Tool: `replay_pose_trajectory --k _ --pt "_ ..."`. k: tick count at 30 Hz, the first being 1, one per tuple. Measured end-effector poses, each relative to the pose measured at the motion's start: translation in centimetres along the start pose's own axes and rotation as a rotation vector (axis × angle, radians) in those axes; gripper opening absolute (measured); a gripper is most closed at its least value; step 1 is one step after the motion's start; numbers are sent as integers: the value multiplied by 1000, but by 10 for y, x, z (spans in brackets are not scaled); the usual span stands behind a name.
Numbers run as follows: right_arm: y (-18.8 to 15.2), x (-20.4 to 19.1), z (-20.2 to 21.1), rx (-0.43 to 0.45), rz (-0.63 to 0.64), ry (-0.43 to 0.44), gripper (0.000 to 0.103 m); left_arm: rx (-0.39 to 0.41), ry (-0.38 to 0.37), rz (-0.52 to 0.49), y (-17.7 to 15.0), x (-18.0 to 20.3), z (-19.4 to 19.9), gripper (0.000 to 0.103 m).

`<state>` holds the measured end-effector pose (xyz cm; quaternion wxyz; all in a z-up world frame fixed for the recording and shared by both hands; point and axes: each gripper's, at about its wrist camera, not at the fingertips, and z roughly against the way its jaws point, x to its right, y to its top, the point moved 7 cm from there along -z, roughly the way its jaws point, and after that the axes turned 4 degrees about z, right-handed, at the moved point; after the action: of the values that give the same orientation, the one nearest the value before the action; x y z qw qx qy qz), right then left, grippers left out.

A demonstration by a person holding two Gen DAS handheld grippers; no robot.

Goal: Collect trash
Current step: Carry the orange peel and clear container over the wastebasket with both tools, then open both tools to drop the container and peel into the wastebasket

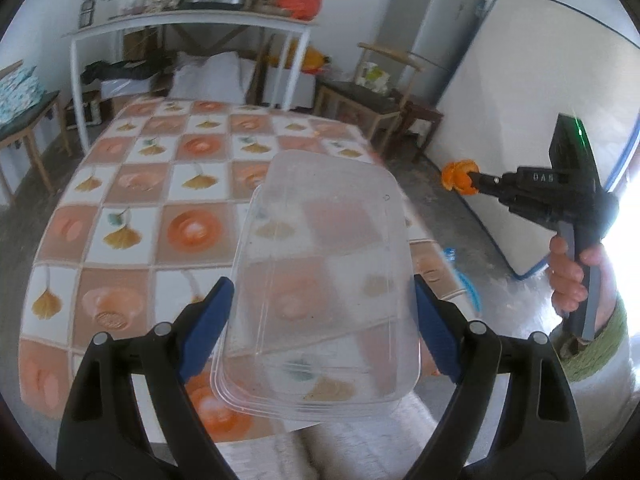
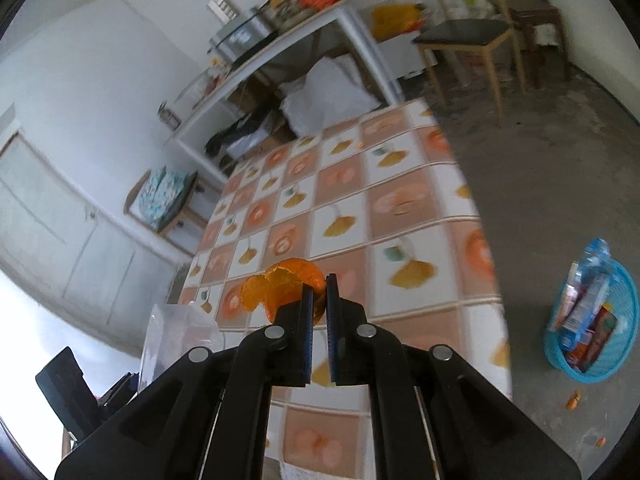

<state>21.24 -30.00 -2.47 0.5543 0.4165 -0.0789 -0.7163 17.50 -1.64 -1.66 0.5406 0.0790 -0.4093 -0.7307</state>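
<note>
My left gripper (image 1: 322, 286) stands wide, its blue pads (image 1: 210, 320) pressing both sides of a clear plastic food container (image 1: 320, 280) held tilted above the near end of the table. Its pale edge also shows in the right wrist view as the clear container (image 2: 176, 328). My right gripper (image 2: 320, 286) is shut on a piece of orange peel (image 2: 284, 284), lifted over the checked tablecloth (image 2: 400, 208). In the left wrist view the right gripper (image 1: 474, 180) hangs off the table's right side with the orange peel (image 1: 460, 178) at its tip, a hand on its handle.
A blue basket (image 2: 592, 320) with wrappers and a bottle stands on the floor right of the table; a sliver of it, the blue basket (image 1: 468, 284), shows behind the container. Peel scraps (image 2: 574, 400) lie on the floor. Chairs (image 1: 372, 100), a white shelf table (image 1: 192, 28) and a leaning mattress (image 1: 540, 120) ring the room.
</note>
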Motion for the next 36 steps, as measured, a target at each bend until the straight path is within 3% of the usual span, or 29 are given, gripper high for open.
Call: replay_pose_trajectory --k 8,11,16,24,30,36 --pt "-19 100 108 160 -153 -151 6 -62 -182 -112 22 90 -36 83" --pt "-42 154 141 198 -250 -214 6 -126 -264 -154 26 136 -61 83" --pt "-93 232 156 191 -402 -311 6 -274 -363 -223 17 220 -119 84" --pt "-166 335 147 183 -645 -350 6 -551 -349 -323 -37 329 -238 84" --pt "-207 389 150 210 -781 -371 6 -617 -312 -392 -77 398 -315 84" --pt "-230 421 152 216 -848 -383 6 -654 -283 -332 -106 419 -385 86"
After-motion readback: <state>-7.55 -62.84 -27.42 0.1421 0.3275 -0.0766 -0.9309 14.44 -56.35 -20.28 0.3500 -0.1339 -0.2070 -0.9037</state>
